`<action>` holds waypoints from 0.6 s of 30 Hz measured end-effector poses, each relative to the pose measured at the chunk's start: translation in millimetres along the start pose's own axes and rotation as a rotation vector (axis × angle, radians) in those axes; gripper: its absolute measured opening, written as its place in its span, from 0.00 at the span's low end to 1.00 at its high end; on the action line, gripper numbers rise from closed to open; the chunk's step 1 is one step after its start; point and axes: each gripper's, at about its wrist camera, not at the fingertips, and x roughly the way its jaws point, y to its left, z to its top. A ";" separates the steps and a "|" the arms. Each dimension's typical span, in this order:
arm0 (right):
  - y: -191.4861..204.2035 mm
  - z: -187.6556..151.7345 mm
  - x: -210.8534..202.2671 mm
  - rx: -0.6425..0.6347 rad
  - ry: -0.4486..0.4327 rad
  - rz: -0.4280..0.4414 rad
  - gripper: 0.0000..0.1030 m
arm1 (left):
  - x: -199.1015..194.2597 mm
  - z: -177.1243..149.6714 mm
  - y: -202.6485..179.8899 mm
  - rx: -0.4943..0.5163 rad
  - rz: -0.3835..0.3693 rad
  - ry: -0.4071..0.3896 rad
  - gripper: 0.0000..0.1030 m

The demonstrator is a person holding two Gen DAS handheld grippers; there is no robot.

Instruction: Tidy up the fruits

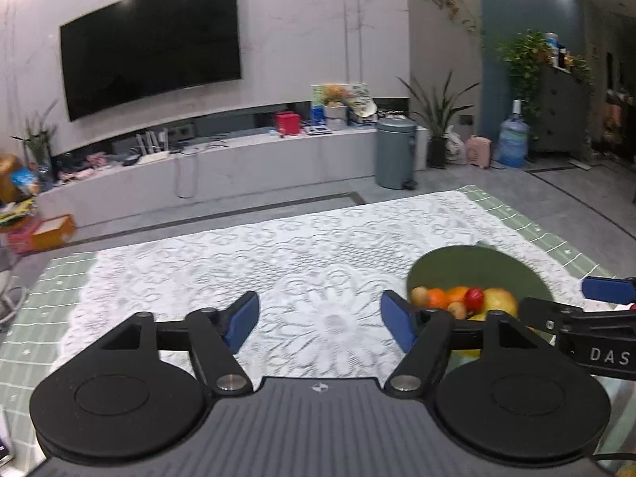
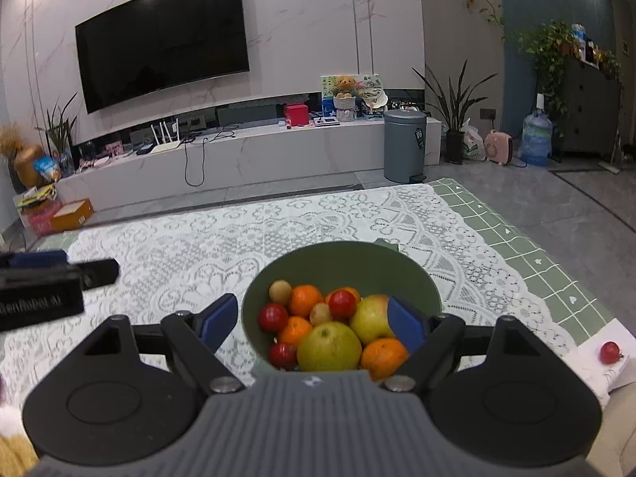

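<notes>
The green bowl (image 2: 342, 266) sits on the lace-covered bench (image 2: 198, 238), toward its right side, heaped with fruit: oranges (image 2: 304, 299), a yellow-green apple (image 2: 329, 346), another apple (image 2: 371, 318) and small red cherry tomatoes (image 2: 273, 317). One stray cherry tomato (image 2: 610, 351) lies apart on a white sheet (image 2: 596, 365) at the bench's right edge, outside the bowl.

The gathering looks nearly finished; that lone tomato seems the last piece to collect. The right claw (image 2: 310, 320) hangs released just over the bowl's near rim, holding nothing. The left claw (image 1: 318, 318) is likewise spread and empty above bare lace, left of the bowl.

The next move likely calls for the right claw to swing rightward to the tomato and close gently, since so small and round a thing could roll off the nearby edge. The bench's middle and left give ample room; the right margin is tight.
</notes>
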 end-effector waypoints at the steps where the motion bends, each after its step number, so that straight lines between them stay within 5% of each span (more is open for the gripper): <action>1: 2.4 -3.6 -2.3 -0.013 0.000 -0.004 0.77 | -2.0 -2.9 1.1 0.002 0.011 0.000 0.85; 18: 24.3 -37.3 -15.2 -0.137 -0.048 0.023 0.84 | -11.6 -47.1 15.3 -0.033 0.094 0.062 0.85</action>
